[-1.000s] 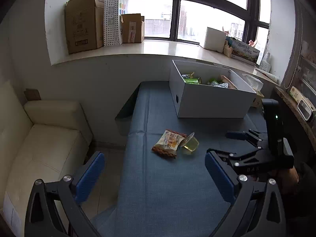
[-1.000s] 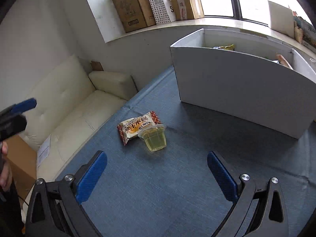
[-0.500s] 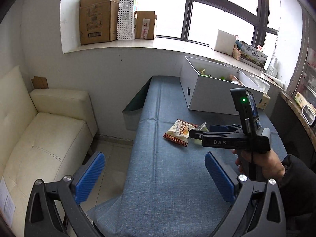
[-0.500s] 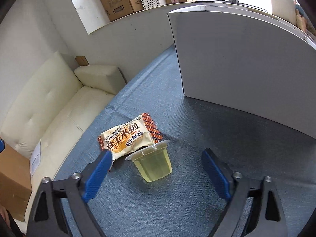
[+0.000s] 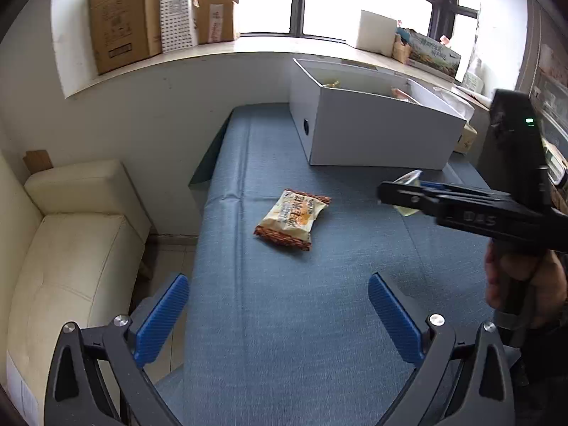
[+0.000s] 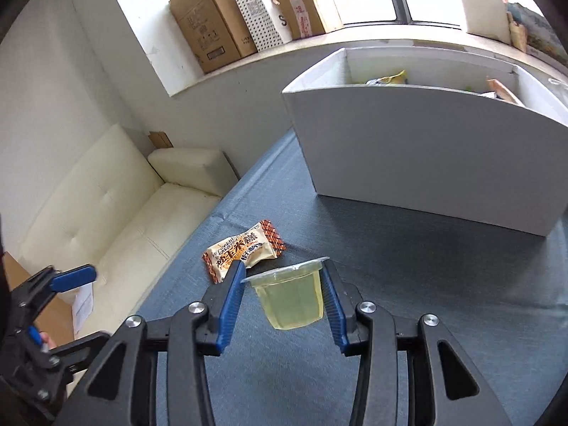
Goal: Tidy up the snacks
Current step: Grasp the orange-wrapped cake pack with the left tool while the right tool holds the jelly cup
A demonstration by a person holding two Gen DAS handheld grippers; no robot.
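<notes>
In the left wrist view, my left tool (image 5: 278, 316) sits at the bottom of the frame with its blue pads spread wide and nothing between them, over the blue worktop (image 5: 284, 319). A snack packet (image 5: 291, 218) lies flat near the middle of the frame. To the right, my right tool (image 5: 408, 197) reaches in from the side, blurred, with a clear jelly cup (image 5: 408, 181) at its tip. A white box (image 5: 376, 135) stands on the worktop in the upper right, some wrappers showing over its rim.

In the right wrist view, my right tool (image 6: 282, 293) has just been closing its jaws, and the blue pads now pinch the jelly cup (image 6: 289, 296) on both sides; the cup, full of pale yellow jelly, fills the lower middle of the frame. The snack packet (image 6: 243, 254) lies on the worktop (image 6: 426, 266) just above and left of the cup. The white box (image 6: 419, 152) stands in the upper right. My left tool (image 6: 72, 278) shows at the left edge.
</notes>
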